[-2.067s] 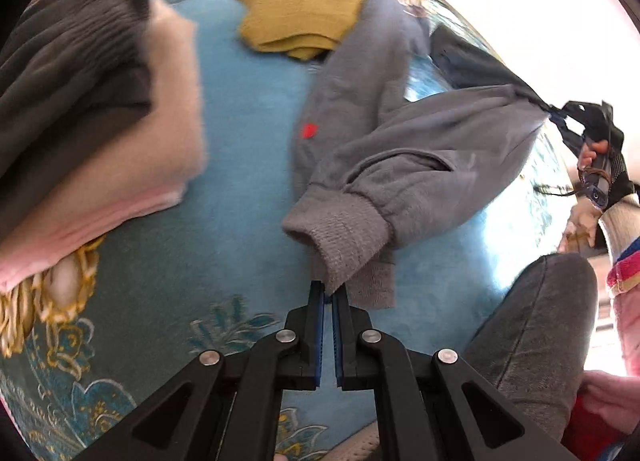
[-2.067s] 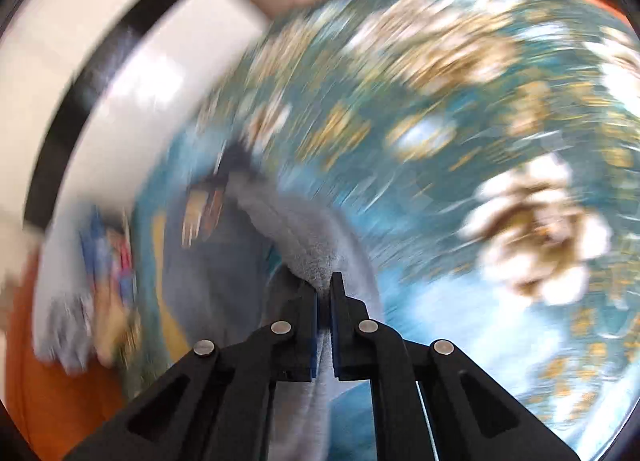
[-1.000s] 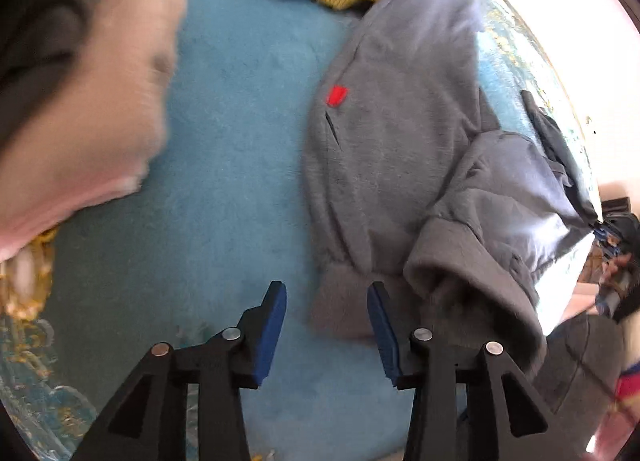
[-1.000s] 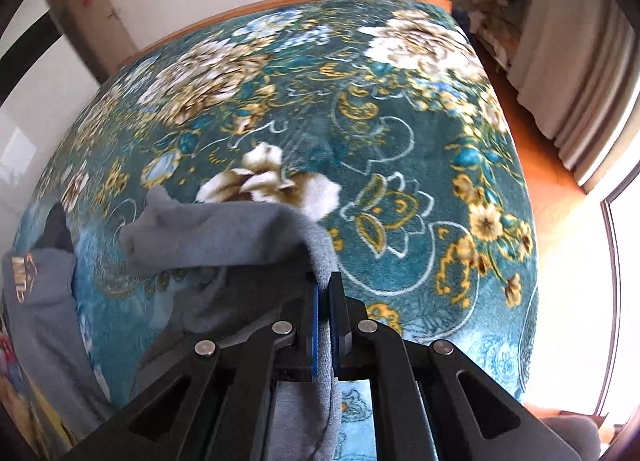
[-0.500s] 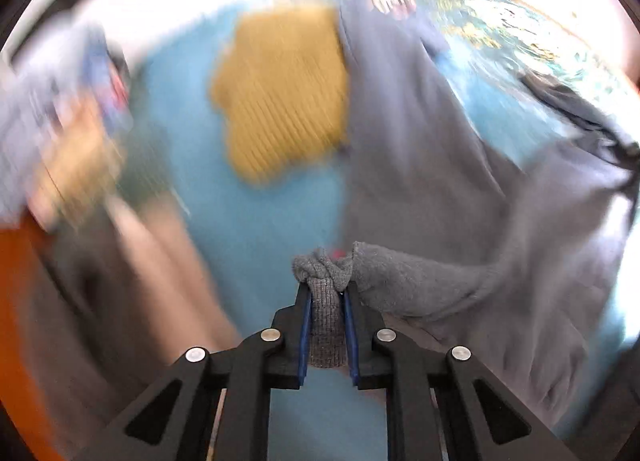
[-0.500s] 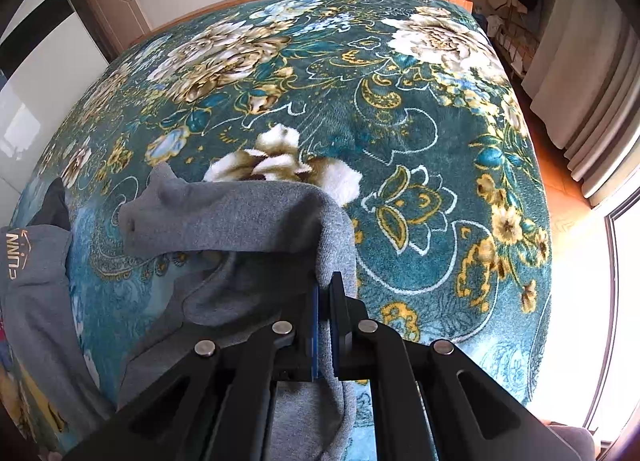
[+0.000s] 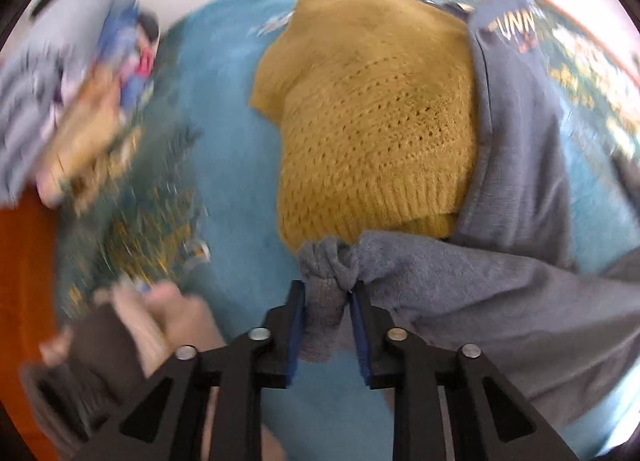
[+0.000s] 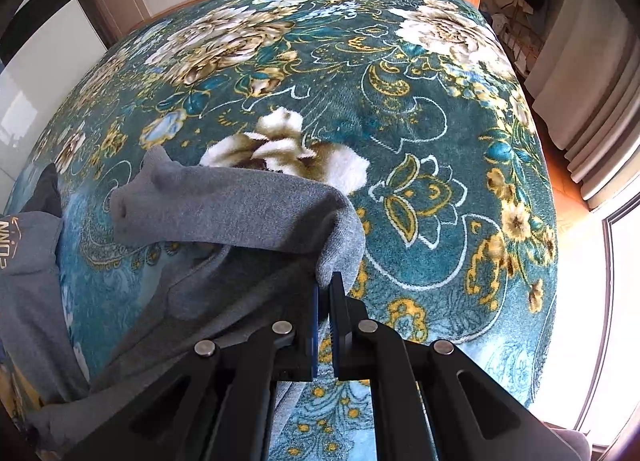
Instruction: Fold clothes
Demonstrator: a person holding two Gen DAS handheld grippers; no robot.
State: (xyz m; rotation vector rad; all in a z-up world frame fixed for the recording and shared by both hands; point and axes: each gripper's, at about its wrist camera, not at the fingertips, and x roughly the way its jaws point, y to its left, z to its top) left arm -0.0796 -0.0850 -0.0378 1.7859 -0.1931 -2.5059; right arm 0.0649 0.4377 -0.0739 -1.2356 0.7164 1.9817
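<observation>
In the left wrist view, a blurred heap of folded clothes (image 7: 60, 109) sat at the far left, and a pink and dark bundle (image 7: 120, 341) lay at the lower left; the blur hid their details. The bed's blanket (image 7: 224, 109) showed plain blue between them and the mustard knit sweater (image 7: 368, 113), which rested in the upper middle. The left claw (image 7: 327, 293) pinched a bunched ribbed cuff of the grey sweatshirt (image 7: 520, 189), the cuff sitting just below the sweater's hem. From there the grey sleeve ran off to the right, and the sweatshirt's body, with lettering near its top, lay along the sweater's right edge and overlapped it.

In the right wrist view, the sweatshirt (image 8: 224, 213) lay at the left and centre on the teal floral blanket (image 8: 440, 141), its lettered part at the far left edge. One fold rose from the blanket to the right claw (image 8: 325, 283), whose fingers stood pressed nearly together, nipping the fabric's edge at their tips. Curtains (image 8: 588, 109) hung at the far right, beside a bright window (image 8: 624, 301).
</observation>
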